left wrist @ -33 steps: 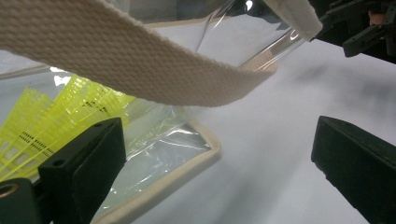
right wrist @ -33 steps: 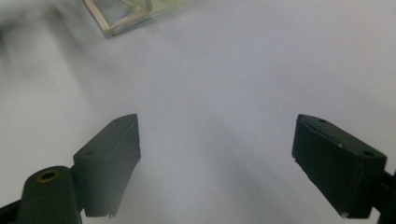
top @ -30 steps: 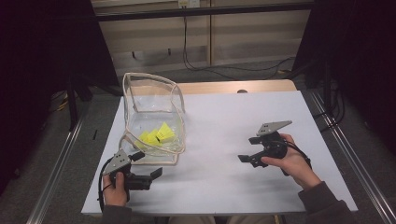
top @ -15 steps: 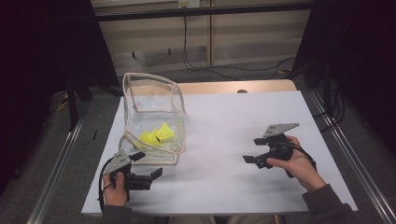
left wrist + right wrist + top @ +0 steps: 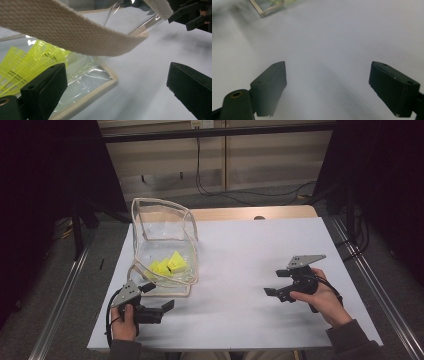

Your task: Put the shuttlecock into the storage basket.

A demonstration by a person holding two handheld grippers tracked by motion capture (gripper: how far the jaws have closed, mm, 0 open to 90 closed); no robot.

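Clear plastic bag w/ cream fabric trim stands upright near the left edge of the white table, mouth open upward; yellow mesh shuttlecock-like pieces lie inside on its bottom. Left gripper sits just beside the bag's front base, jaws spread, nothing between them; in the left gripper view the cream webbing strap hangs across just ahead of the jaws, not touched. Right gripper rests toward the table's right edge, well apart from the bag, jaws spread wide over bare white surface.

Step in hand, prob.: approach to the bag, no grip yet. Next move likely needs the left gripper up to the strap or rim, then a pinch to steady it; right gripper has to cross over to the mouth.
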